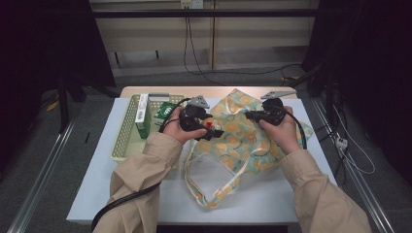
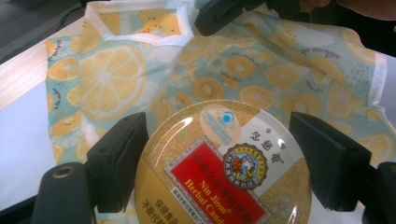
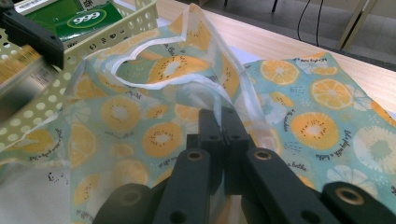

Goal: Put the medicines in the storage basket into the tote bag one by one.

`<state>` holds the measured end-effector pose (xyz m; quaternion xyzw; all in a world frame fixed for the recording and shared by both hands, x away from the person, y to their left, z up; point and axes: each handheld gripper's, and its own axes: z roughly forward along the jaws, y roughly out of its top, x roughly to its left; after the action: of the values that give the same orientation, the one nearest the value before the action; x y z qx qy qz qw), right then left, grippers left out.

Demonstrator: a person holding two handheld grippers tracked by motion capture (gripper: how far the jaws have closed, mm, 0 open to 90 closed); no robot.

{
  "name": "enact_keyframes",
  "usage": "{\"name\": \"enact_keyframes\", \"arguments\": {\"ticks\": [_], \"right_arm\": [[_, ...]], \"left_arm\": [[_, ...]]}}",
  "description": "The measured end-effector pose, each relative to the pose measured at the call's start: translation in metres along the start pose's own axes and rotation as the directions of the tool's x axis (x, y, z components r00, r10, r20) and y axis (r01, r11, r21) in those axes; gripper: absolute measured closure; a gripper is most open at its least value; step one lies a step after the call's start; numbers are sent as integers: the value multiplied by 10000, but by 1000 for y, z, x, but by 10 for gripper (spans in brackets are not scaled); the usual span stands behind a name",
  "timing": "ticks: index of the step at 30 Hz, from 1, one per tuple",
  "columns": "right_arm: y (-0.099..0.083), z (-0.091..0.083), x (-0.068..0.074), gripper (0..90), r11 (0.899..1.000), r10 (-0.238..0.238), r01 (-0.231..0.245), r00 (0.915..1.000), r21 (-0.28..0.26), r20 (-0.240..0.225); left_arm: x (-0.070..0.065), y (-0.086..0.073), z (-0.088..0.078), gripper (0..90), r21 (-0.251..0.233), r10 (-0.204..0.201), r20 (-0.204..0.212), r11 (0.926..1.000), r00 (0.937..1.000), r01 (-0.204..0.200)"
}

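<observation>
A round gold candy tin (image 2: pixel 224 172) with a red label sits between the jaws of my left gripper (image 2: pixel 219 140), which press on its rim. In the high view that left gripper (image 1: pixel 213 130) holds the tin (image 1: pixel 208 124) over the left part of a citrus-print fabric bag (image 1: pixel 238 141) lying on the white table. My right gripper (image 3: pixel 223 126) is shut on the bag's white-trimmed edge (image 3: pixel 212 88) and lifts it, so the mouth gapes. It sits at the bag's far side as the right gripper (image 1: pixel 248 115) and reaches in at the top as the right gripper (image 2: pixel 219 16).
A pale green perforated basket (image 1: pixel 124 131) stands at the table's left, holding a green box (image 1: pixel 165 112) and a white box (image 1: pixel 142 114). The basket (image 3: pixel 116 32) lies close behind the bag. The bag's looped handles (image 1: pixel 194 184) trail toward the table's front edge.
</observation>
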<state>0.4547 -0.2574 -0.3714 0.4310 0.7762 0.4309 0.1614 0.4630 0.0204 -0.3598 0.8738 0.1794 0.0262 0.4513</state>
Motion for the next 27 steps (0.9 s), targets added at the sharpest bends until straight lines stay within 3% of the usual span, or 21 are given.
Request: {"name": "enact_keyframes", "arguments": {"ticks": [10,18,20,27], "right_arm": [[-1,7,-3,899,9998,27,-28,10000,179,48],[-1,17,-9,899,9996,248,-249,9997,157,33],[-2,17,-9,899,9994,278,-279,9996,186,8],[-2,13,-12,899,9994,272,-271,9996,232,-17]], "left_arm": [[-7,1,22,217,3,116,345,9999,9993,-116],[-11,3,44,217,87,93,364,9999,9993,-97],[-10,2,52,217,148,158,369,9998,9992,-164],[3,0,76,218,215,-221,253,9995,9994,216]]}}
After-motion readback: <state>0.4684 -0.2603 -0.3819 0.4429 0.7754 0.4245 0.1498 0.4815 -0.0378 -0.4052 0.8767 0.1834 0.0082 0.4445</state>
